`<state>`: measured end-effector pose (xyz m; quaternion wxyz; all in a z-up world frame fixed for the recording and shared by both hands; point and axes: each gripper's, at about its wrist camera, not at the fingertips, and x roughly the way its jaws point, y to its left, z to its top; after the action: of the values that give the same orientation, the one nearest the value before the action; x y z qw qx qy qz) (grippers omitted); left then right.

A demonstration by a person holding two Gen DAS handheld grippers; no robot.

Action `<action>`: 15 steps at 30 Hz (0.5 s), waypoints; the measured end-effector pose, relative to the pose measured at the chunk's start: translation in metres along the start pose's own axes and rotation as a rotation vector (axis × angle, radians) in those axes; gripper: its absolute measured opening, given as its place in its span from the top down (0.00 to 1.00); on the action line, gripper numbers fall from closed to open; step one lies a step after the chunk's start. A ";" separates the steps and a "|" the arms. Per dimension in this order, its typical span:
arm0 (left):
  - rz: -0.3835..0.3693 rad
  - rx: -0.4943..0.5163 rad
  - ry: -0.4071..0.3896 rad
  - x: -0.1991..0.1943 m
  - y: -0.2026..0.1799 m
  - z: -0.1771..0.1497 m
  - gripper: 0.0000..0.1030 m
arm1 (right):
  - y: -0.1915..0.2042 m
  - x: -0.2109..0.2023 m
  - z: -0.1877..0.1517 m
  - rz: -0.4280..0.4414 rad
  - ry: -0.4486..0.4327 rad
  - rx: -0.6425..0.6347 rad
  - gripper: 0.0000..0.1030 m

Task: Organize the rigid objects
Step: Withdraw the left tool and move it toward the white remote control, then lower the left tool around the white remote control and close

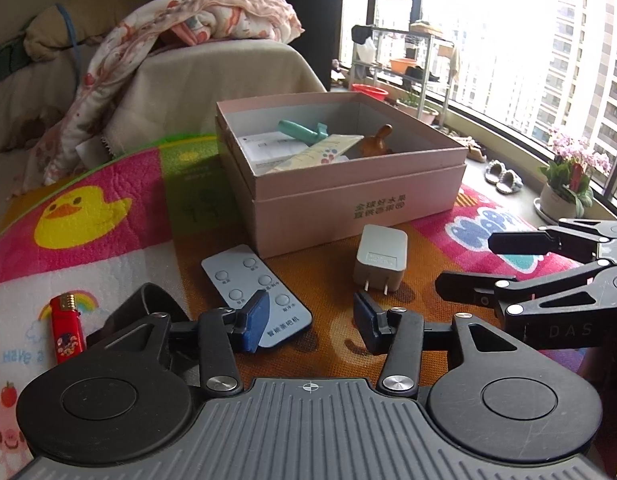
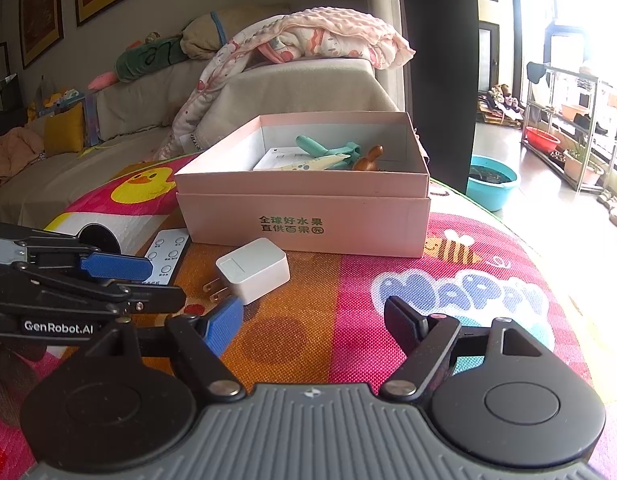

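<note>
You are holding both tongs over a colourful play mat (image 1: 108, 216), pointing down toward a pink cardboard box (image 1: 348, 200) that is already holding several items. Your left tongs (image 1: 308, 320) are standing open with nothing between the blue pads. Your right tongs (image 2: 312, 320) are standing open and empty too. A white plug adapter (image 1: 380, 258) is lying just ahead of the left tongs, slightly to their right, prongs pointing back toward you. A flat remote control (image 1: 254, 292) is lying under the left pad, its long axis running away toward the box. A red lighter (image 1: 66, 328) is lying further left. The left tongs are nearer all three.
</note>
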<state>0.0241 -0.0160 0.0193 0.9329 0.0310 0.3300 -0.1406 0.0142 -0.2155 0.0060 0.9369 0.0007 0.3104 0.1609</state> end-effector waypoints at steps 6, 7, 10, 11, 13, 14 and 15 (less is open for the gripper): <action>0.058 -0.063 -0.010 0.001 0.018 0.010 0.54 | -0.001 0.000 0.000 0.002 0.004 0.005 0.24; 0.060 -0.072 -0.007 0.002 0.020 0.011 0.55 | 0.000 0.000 0.000 0.001 0.004 0.005 0.24; 0.060 -0.080 0.000 0.006 0.023 0.016 0.55 | -0.001 0.000 0.000 0.001 0.006 0.005 0.24; 0.063 -0.076 0.003 0.008 0.022 0.018 0.55 | -0.001 0.000 0.000 0.001 0.007 0.006 0.24; 0.063 -0.076 0.006 0.013 0.022 0.021 0.55 | -0.001 0.000 0.000 0.000 0.008 0.007 0.24; 0.064 -0.075 0.007 0.015 0.021 0.022 0.55 | -0.001 0.000 0.000 0.000 0.007 0.007 0.24; 0.066 -0.073 0.010 0.017 0.021 0.023 0.55 | -0.001 0.000 0.000 0.000 0.008 0.007 0.24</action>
<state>0.0568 -0.0034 0.0261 0.9359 0.0085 0.3384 -0.0973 0.0147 -0.2162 0.0055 0.9357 0.0033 0.3145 0.1599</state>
